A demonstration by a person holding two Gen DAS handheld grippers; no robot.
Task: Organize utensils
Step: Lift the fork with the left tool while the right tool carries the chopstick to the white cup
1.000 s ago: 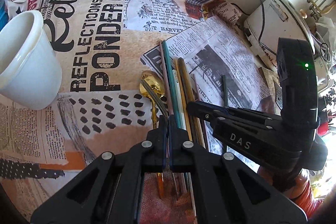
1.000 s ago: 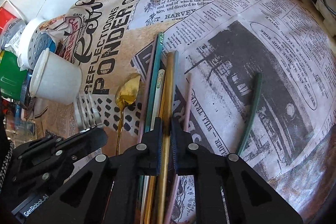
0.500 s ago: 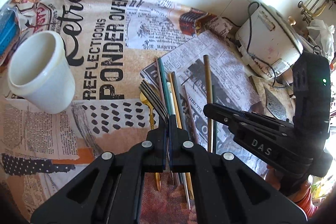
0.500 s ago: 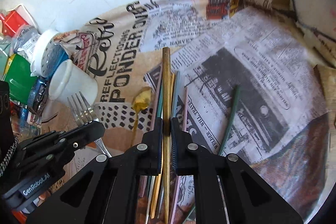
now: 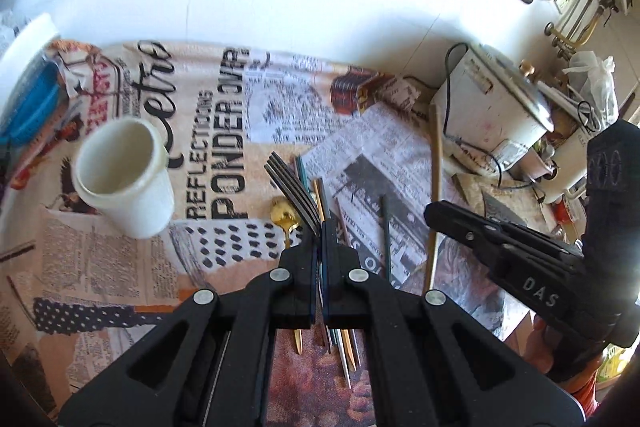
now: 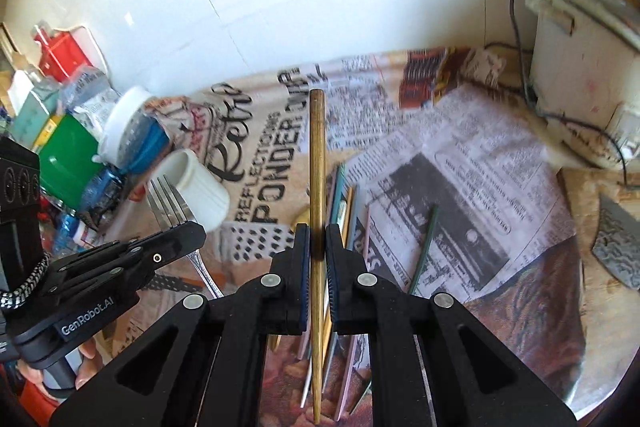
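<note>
Both sets of jaws are clamped nearly closed, each on one utensil. My left gripper (image 5: 320, 227) pinches the handle of a fork (image 5: 290, 187); the tines project forward and to the left, raised above the printed cloth (image 5: 120, 267). From the right wrist view the same fork (image 6: 170, 203) shows its tines above the left gripper's (image 6: 188, 227) tip, with the handle running down behind it.

My right gripper (image 6: 318, 239) holds a brown chopstick (image 6: 318, 187) between its pads; the stick stands straight along the fingers, blunt end forward, narrow end trailing back below the jaws. In the left wrist view that chopstick (image 5: 435, 187) rises ahead of the right gripper (image 5: 434, 211).

A white cup (image 5: 124, 171) sits on the cloth, tilted, to the left of the fork, apart from it. On the cloth below both grippers lies a row of loose chopsticks (image 5: 326, 195) side by side, with a gold spoon (image 5: 285, 217) just beside them on the left. One dark green chopstick (image 6: 424, 247) lies apart on the right, over the newspaper print. A white appliance (image 6: 580, 75) with a cord stands at the far right edge of the cloth.
</note>
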